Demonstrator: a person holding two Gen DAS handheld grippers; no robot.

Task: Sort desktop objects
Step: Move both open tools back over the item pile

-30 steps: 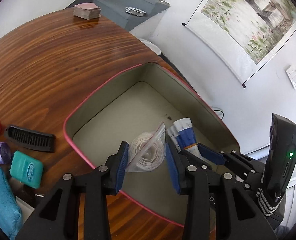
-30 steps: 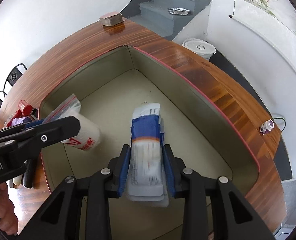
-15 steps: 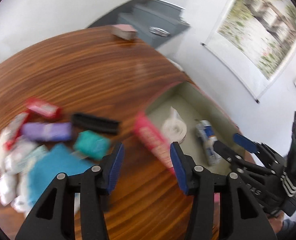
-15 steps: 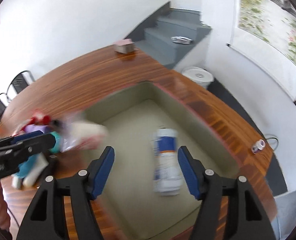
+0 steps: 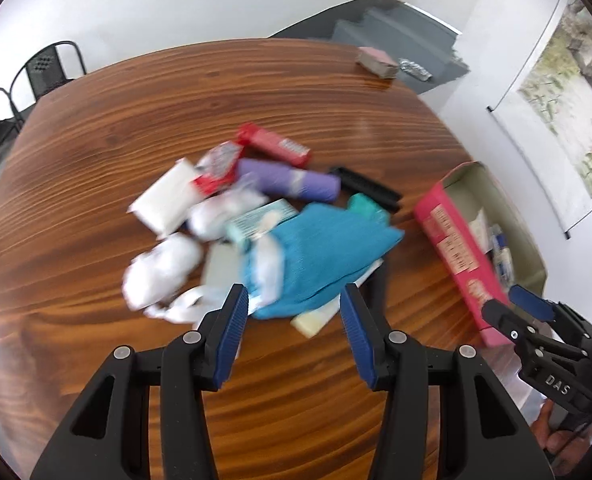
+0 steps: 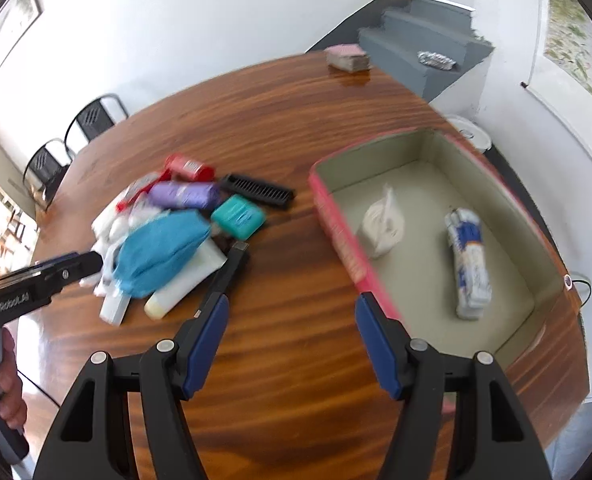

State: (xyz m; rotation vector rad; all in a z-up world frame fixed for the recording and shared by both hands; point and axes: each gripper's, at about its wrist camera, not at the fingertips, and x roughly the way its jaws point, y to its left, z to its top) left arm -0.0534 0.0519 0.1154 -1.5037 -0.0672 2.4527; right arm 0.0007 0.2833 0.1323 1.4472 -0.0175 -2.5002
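claws both spread and empty now: left claw [image 5: 294, 334] hangs over the blurred heap of small toiletries [image 5: 256, 232] on the brown wooden bench [image 5: 96, 140], right claw [image 6: 290, 344] sits between heap and pink-rimmed open box [image 6: 336, 224]. white bagged roll [image 6: 382, 226] and blue-white packet [image 6: 470, 260] lie inside the box. risk ahead: the floppy teal cloth pouch [image 5: 324, 252] drapes over neighbours, so a pinch there may drag extras along.

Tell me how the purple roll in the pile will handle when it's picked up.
The purple roll looks cylindrical and lies on its side, so a nudge would probably set it rolling across the wooden table. Its wrapping seems soft and crinkled, so it likely squashes slightly under a grip. It is probably light for its size.
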